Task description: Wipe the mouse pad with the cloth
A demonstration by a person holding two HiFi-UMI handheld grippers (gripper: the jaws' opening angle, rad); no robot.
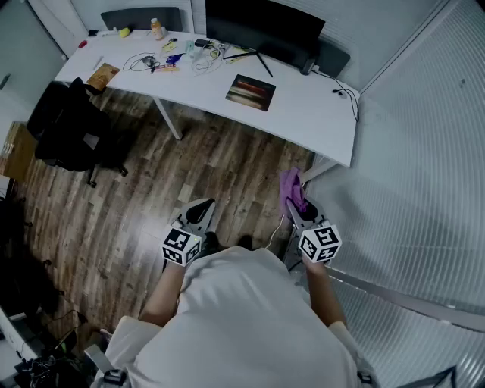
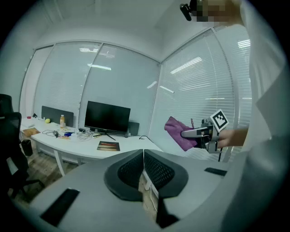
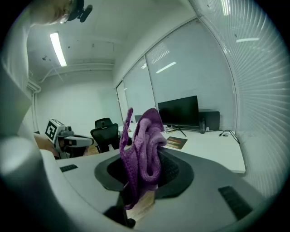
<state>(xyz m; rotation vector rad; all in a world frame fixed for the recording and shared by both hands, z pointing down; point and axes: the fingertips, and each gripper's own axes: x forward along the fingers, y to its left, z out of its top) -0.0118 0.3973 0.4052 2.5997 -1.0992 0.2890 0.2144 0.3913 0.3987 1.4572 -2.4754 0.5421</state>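
bench clutter (image 1: 163, 59) too tiny for us to name, monitor (image 1: 265, 23) top cropped, cloth (image 3: 145, 140) end lost inside right tool (image 3: 144, 176)

Mouse pad (image 1: 251, 92) on surface (image 1: 311, 115), before monitor (image 1: 261, 24); cables (image 1: 151, 61) left of pad; chair (image 1: 72, 125) on floor (image 1: 151, 201), beside surface's left end.

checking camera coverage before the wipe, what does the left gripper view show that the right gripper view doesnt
Only the left gripper view: the left gripper's own jaws, closed together with nothing between them, the right gripper seen from the side, and a bottle at the desk's far end. Only the right gripper view: the purple cloth up close, pinched in the right gripper's jaws, and the left gripper from outside. Both: the monitor and the mouse pad lying on the desk.
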